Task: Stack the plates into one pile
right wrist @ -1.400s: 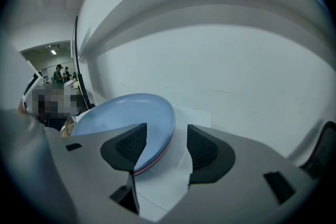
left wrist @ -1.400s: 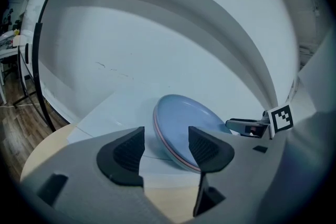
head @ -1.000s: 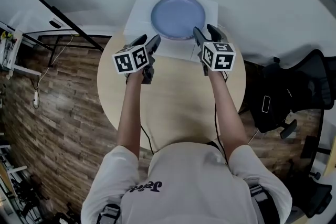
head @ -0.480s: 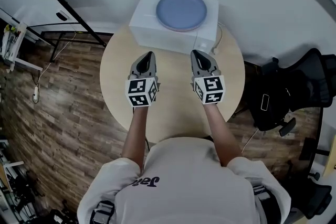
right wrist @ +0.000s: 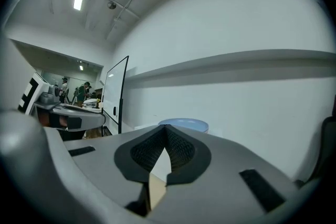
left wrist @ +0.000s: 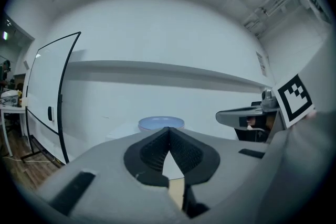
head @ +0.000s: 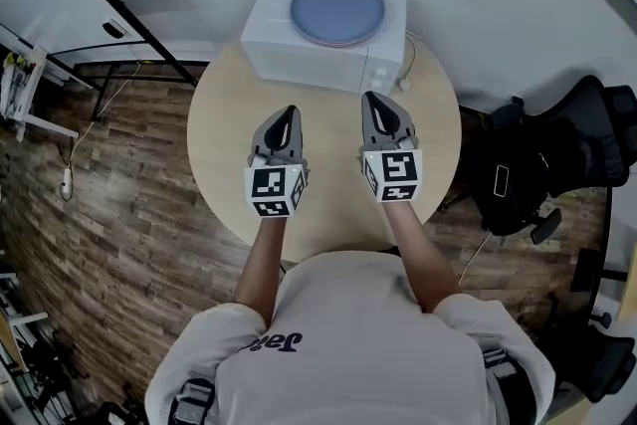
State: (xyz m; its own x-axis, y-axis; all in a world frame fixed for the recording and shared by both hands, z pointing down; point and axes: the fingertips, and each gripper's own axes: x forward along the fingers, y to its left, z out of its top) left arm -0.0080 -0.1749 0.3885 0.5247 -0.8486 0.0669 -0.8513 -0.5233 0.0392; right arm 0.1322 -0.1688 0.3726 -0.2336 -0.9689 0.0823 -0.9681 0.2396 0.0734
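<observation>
Blue plates (head: 336, 9) stacked atop white box (head: 274, 50); your L gripper (head: 289, 112) & R gripper (head: 372, 101) both closed, empty.

Head view: I cannot count the plates (head: 337, 9); the pile's edge is too small to resolve. My torso covers the near rim of the surface (head: 214, 144). In the gripper views, the left tongs (left wrist: 168, 129) and right tongs (right wrist: 166, 128) block most of the white box (head: 299, 55).
</observation>
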